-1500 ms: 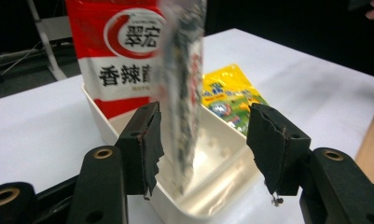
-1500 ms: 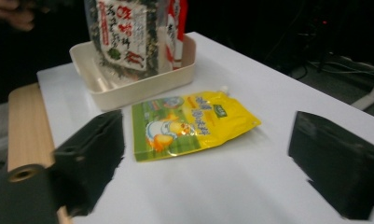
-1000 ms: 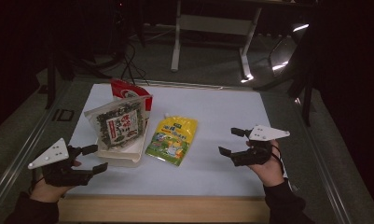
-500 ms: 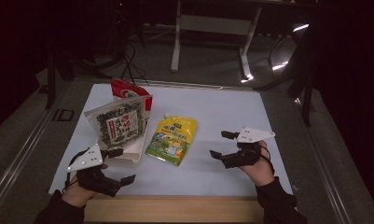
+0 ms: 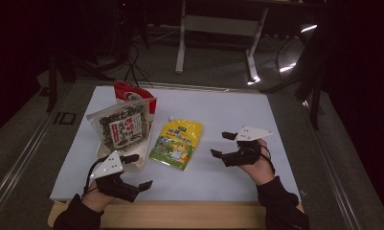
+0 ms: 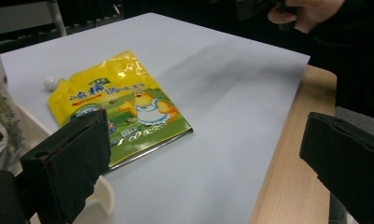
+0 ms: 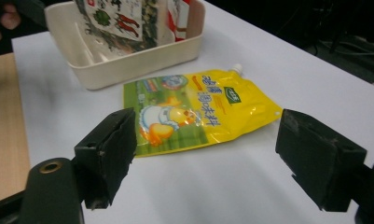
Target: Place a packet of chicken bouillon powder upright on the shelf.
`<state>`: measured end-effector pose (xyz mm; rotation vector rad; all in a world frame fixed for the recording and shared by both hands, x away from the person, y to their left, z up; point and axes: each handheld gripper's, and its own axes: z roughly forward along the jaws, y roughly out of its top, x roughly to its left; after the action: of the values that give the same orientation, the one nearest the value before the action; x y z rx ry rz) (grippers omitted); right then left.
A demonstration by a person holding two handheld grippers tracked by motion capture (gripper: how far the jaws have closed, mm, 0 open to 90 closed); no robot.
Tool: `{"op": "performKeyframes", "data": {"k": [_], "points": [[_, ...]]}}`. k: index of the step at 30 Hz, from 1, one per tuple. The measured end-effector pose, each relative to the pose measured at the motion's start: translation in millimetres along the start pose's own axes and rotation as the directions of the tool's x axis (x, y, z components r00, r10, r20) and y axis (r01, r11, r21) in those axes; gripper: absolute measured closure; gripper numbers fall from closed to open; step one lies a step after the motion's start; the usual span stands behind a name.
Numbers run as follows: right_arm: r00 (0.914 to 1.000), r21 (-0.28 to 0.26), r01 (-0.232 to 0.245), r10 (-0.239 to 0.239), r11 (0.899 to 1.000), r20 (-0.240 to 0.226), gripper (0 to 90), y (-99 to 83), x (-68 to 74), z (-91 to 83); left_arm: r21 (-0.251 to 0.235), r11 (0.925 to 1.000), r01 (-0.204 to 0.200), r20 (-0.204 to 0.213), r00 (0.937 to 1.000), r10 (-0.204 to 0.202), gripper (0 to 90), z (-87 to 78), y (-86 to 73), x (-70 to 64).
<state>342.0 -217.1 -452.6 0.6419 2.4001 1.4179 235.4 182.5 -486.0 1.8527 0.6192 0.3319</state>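
- The table (image 5: 237, 120) is the biggest thing here: a pale sheet covers its top, with a strip of bare wood (image 5: 180, 213) along the near edge, which the left gripper view also shows at lower right (image 6: 287, 177)
- A cream tub (image 7: 128, 63) stands on the left part of the sheet; in the right gripper view its near wall faces the camera and its floor is partly bare
- A seaweed packet (image 5: 122, 127) (clear film, dark flakes, a white and red label) stands tilted in the tub, leaning back on a red bag (image 5: 129, 93) behind it
- The yellow spouted pouch (image 5: 176, 142) lies flat on the sheet just right of the tub, apart from both tools; its white cap (image 7: 237, 69) points to the far side, and a cartoon chick is printed on its front (image 6: 149, 109)
- The right gripper (image 5: 224, 144) sits right of the pouch, near it and not touching, held by a hand (image 5: 259, 165) in a dark sleeve; its jaws stand wide apart and hold nothing, and in its own view the pouch lies between and beyond them
- The left gripper (image 5: 138, 171) is at the near left corner, just in front of the tub; its jaws gape wide too, with nothing between them, and in its own view the pouch lies past the left jaw
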Motion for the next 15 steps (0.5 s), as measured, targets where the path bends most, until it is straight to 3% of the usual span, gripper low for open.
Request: {"op": "performKeyframes", "data": {"k": [7, 15], "points": [[0.9998, 0.030, -0.018, 0.018, 0.999, 0.013, 20.6, 1.2, -10.9, 15.1, 0.014, 0.9994, -0.031, 0.007, 0.9995, 0.031, 2.6, 4.1, -3.5, -4.2], [0.9980, 0.099, -0.059, 0.056, 0.993, 0.029, 22.4, 8.0, -28.7, 46.7, 0.009, 0.9996, -0.027, 0.007, 0.9996, 0.027, 2.6, 6.2, -5.4, -4.7]]}}
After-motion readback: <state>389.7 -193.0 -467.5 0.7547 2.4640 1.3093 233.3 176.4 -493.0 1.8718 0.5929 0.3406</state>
